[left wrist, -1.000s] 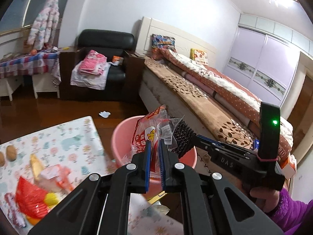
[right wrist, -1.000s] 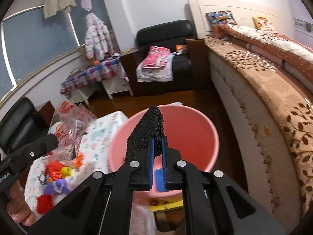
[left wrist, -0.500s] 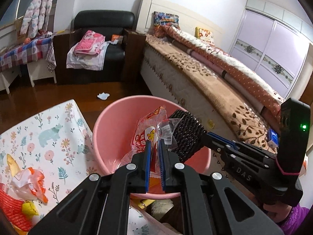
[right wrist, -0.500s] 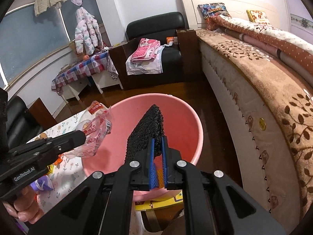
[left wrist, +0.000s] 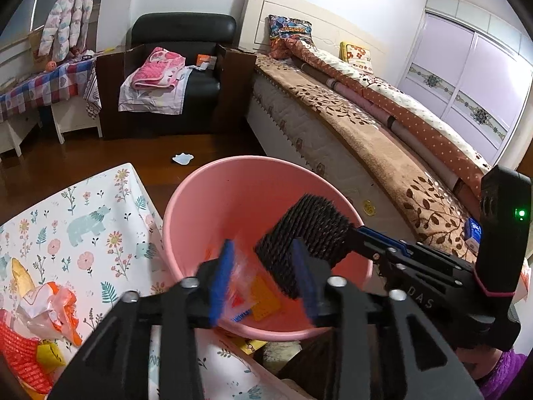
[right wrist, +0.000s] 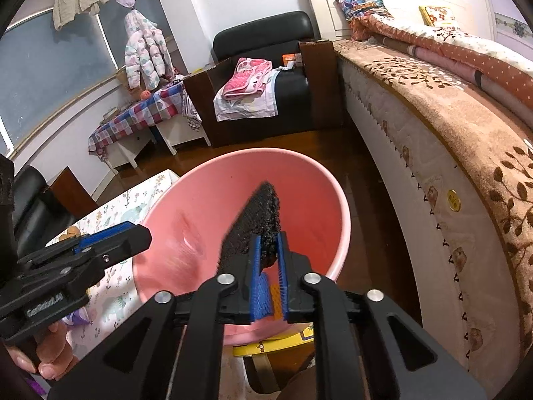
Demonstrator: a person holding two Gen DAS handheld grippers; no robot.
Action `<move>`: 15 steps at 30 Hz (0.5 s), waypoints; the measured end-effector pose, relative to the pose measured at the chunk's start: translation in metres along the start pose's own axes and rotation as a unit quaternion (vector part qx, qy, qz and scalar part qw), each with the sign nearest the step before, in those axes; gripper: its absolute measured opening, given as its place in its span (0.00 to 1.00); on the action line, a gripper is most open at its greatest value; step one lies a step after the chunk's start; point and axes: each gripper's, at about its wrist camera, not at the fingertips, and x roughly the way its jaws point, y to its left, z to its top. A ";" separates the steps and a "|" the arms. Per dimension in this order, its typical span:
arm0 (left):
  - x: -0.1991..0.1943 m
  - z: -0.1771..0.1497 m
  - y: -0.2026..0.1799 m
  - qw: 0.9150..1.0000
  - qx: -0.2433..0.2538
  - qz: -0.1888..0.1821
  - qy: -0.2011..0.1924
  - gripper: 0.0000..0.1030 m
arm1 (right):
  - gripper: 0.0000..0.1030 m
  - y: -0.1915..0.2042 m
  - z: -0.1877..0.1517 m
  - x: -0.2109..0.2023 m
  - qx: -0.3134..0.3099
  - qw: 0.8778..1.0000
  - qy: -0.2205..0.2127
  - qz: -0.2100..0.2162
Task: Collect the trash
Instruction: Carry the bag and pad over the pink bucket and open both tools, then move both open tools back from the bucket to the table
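Wrapper [left wrist: 245, 278] dropped into pink basin [left wrist: 200, 200] beside floral tablecloth [left wrist: 83, 220], wood floor [left wrist: 100, 153].

place: home bedroom | signs: made bed [left wrist: 383, 113], black armchair [left wrist: 180, 66], wardrobe doors [left wrist: 466, 73], hung clothes [right wrist: 143, 50]

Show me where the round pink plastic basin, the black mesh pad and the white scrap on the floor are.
Round pink plastic basin [left wrist: 206, 200]: left wrist view, inner wall.
Black mesh pad [right wrist: 258, 220]: right wrist view, upper part.
White scrap [left wrist: 182, 158]: left wrist view, its middle.

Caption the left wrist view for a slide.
Left gripper, jaws just opened, drops a clear snack wrapper into the round pink plastic basin.
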 end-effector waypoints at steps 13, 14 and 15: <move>-0.042 -0.005 0.006 1.000 -0.005 0.013 -0.024 0.41 | 0.31 0.019 -0.003 -0.021 -0.017 1.000 -0.016 0.018; -0.047 -0.006 0.008 1.000 -0.006 0.015 -0.027 0.41 | 0.31 0.023 -0.004 -0.024 -0.021 0.999 -0.018 0.021; -0.052 -0.008 0.009 0.999 -0.006 0.018 -0.029 0.41 | 0.31 0.026 -0.004 -0.026 -0.024 0.999 -0.020 0.024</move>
